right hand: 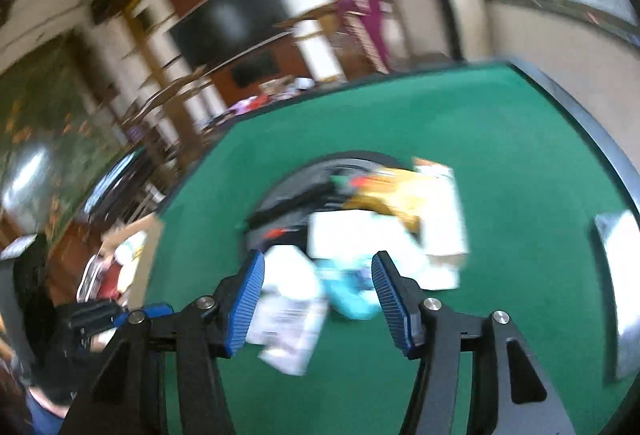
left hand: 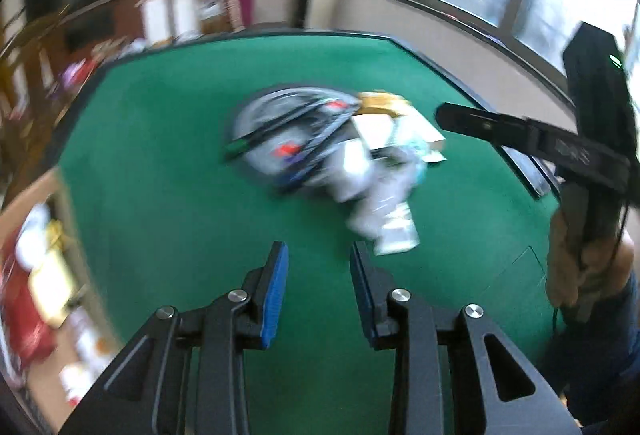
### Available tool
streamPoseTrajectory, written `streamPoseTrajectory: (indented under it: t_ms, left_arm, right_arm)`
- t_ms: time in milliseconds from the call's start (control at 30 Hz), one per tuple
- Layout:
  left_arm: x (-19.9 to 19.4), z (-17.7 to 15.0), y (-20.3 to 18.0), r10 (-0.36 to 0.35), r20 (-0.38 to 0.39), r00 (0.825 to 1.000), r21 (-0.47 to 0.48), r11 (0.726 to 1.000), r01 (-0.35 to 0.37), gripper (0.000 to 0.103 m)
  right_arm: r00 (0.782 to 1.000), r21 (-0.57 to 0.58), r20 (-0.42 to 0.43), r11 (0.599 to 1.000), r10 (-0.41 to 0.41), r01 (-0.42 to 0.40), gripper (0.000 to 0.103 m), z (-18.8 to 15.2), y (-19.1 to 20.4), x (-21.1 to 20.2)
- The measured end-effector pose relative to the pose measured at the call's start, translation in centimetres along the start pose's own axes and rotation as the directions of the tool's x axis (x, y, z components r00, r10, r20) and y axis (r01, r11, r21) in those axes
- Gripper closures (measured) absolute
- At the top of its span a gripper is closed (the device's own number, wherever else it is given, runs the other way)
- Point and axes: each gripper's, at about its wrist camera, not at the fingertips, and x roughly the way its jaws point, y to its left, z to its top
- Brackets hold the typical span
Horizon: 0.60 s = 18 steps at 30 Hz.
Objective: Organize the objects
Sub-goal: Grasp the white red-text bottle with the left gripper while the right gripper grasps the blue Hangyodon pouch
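Both views smeared by motion. Left claw [left hand: 319, 249] over bare green felt surface [left hand: 168, 171], blue pads [left hand: 276, 291] a narrow gap apart, nothing between them. Right claw [right hand: 318, 261] spread wider, also gripping nothing, hovering just short of the pile. Pile of objects [left hand: 340, 155] near the middle of the surface: round grey tray [left hand: 264, 115] with dark pens or sticks [left hand: 280, 123] across it, white boxes and packets [right hand: 348, 235] spilling off toward the camera, a yellow packet [right hand: 392, 195] behind, a teal item [right hand: 352, 295] in front, a printed white packet [right hand: 292, 319] nearest. Details too blurred to name closer. In left view, right claw's black body at right edge, gloved hand [left hand: 568, 259] around its handle.
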Motion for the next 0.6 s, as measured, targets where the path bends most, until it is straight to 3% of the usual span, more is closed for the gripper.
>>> streamPoseTrajectory:
  t_ms: [133,267,500,600]
  left_arm:
    - [3.1,2.0,-4.7,0.001,-0.024,1.000,0.149,0.989,0.002,0.072]
    - [5.3,3.2,-7.4,0.093,-0.015,0.996,0.249,0.965,-0.086,0.072]
    - [8.8,4.6,-7.5,0.176,-0.041,0.983,0.270,0.950,-0.159,0.067]
    - [10.3,4.6,-6.9,0.165,-0.049,0.985,0.223,0.963,-0.151,0.069]
  right_arm:
    - [1.000,0.138,0.009,0.990,-0.008,0.006,0.042,0.9,-3.7,-1.2]
    - [0.999,0.163,0.022,0.986,0.029,-0.032,0.042,0.9,-3.7,-2.1]
    - [0.998,0.153,0.021,0.987,0.051,-0.053,0.042,0.7,-3.2,-1.7]
    - [0.999,0.146,0.003,0.989,0.040,-0.040,0.042,0.6,-3.0,-1.1]
